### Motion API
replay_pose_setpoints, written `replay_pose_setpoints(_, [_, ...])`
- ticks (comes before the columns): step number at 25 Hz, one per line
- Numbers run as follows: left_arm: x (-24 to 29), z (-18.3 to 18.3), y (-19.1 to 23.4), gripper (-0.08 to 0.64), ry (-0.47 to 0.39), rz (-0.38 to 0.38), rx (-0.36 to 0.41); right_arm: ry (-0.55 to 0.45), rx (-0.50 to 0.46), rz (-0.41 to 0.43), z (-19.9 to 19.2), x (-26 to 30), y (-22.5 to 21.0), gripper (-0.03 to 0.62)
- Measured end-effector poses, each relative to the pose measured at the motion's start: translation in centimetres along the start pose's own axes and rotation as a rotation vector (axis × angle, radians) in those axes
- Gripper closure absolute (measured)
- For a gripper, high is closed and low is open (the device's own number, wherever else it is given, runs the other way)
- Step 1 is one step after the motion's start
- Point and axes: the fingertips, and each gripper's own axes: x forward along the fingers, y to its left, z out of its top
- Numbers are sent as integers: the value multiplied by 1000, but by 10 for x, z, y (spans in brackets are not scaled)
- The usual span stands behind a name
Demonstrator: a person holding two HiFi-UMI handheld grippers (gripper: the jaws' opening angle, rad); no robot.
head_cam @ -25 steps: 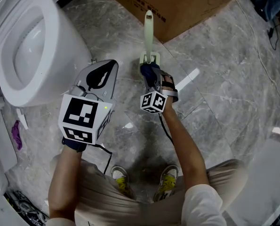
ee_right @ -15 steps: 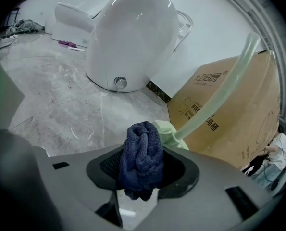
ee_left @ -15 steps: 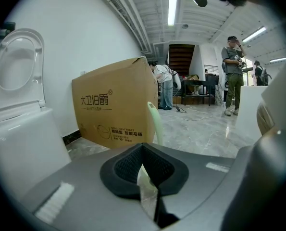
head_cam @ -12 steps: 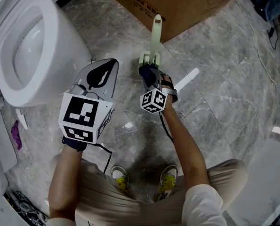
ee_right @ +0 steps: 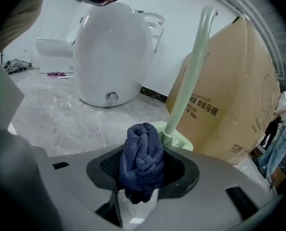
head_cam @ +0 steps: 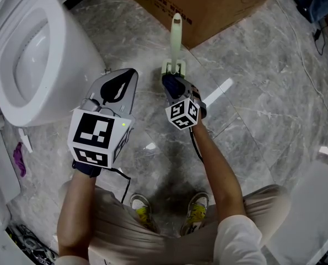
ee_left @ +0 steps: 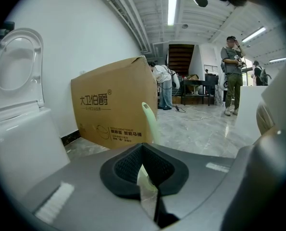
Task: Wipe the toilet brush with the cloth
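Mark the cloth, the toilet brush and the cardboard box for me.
Bunched dark blue cloth [ee_right: 142, 159]: right gripper view, middle of the bundle.
Pale green plastic toilet brush [ee_right: 188, 78]: right gripper view, mid-handle.
Brown cardboard box [ee_right: 239, 100]: right gripper view, printed side.

Only readable print is on the cardboard box [ee_left: 115, 107]. In your left gripper view, its side reads "大卫伯爵®" in large characters, with small "INTELLIGENT TOILET" over "智能马桶" lower down. Your right gripper view shows the same "INTELLIGENT TOILET" and "智能马桶" pair. In your head view the box print is too small to read.
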Motion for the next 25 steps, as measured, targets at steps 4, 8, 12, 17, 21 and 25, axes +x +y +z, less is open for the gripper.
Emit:
replay_pose_setpoints(4, [-1,1,0,558,-1,4,1,-3,-8,0,3,0,1,411])
replay_pose_setpoints(8, [-1,2,0,558,-3,4,1,-12,-22,8,8,1,6,411])
replay_pose_setpoints(12, [0,1,0,558,2,4,2,-15,-35,20,12,1,10,411])
replay_pose_setpoints(17, [1,2,-1,558,-1,2,3,-60,-71,38,27,-2,16,408])
replay_pose_setpoints(21, [-1,3,-1,558,-3,2,4,-105,-108,29,39,-4,18,408])
replay_pose_setpoints(25, [-4,2,2,558,-5,10,2,-120,-112,-7,44,-5,13,408])
